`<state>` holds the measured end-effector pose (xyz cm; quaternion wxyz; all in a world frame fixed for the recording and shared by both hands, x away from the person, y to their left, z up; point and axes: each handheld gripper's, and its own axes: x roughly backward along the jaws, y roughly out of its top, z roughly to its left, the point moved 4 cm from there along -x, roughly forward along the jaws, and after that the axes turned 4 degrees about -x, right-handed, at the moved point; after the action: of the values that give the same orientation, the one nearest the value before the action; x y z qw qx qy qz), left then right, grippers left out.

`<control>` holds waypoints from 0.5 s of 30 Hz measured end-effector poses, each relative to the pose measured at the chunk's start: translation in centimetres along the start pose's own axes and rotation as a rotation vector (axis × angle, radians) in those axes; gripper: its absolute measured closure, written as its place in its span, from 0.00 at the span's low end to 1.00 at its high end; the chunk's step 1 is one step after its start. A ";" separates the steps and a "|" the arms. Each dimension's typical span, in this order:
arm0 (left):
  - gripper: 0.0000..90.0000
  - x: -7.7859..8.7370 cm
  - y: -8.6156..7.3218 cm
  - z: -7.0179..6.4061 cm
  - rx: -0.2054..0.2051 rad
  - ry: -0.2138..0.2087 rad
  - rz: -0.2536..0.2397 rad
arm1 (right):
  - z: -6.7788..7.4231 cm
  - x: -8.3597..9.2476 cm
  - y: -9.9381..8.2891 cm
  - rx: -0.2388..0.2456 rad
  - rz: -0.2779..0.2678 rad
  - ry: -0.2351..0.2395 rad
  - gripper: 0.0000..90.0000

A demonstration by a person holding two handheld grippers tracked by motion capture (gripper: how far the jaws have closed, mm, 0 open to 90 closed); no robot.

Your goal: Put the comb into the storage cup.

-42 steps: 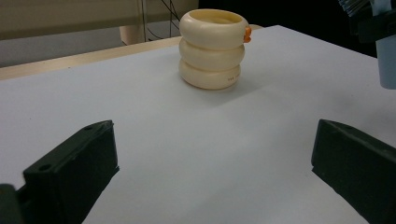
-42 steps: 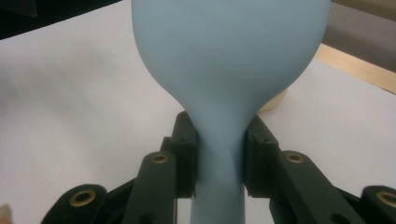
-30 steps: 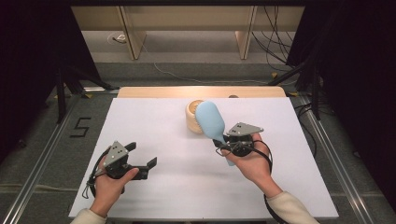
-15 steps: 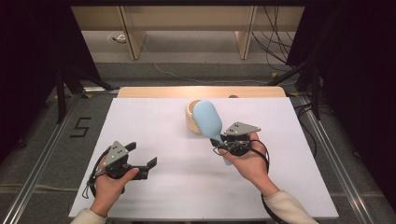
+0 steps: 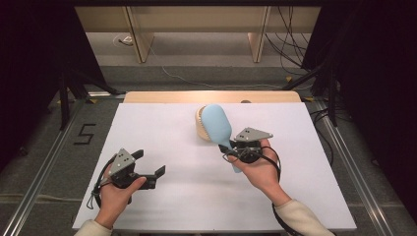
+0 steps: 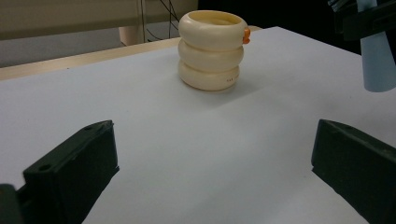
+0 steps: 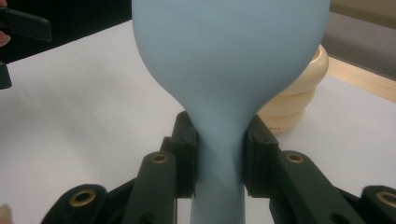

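A light blue paddle-shaped brush [image 5: 216, 124] [image 7: 229, 60] is held tilted up over the white table top [image 5: 172, 206], its broad head towards the far side. My right gripper [image 5: 230, 146] [image 7: 219, 158] is shut on its narrow neck, and the handle end [image 6: 376, 60] pokes out below the jaws. Just behind the brush head stands a cream ribbed holder [image 5: 200, 127] [image 6: 212, 51] [image 7: 299, 102], three stacked rings with an open top and a small orange tab. My left gripper [image 5: 149, 162] [image 6: 210, 172] rests open at the front left, nothing between its jaws.
A wooden strip [image 5: 211, 96] runs along the table's far edge. Metal rails flank the table, with a "5" marked on the floor [image 5: 84, 133] at the left. Cables lie on the floor beyond, and dark stands rise at both sides.
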<state>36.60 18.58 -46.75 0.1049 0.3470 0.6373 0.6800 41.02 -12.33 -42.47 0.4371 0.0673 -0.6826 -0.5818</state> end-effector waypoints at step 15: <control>0.00 0.0 0.0 0.0 0.000 -0.001 0.000 | 0.3 -0.4 0.4 -0.009 -0.024 0.006 0.78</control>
<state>36.61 18.56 -46.77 0.1051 0.3475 0.6373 0.6797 41.27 -11.75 -42.36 0.4325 0.0751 -0.6778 -0.5898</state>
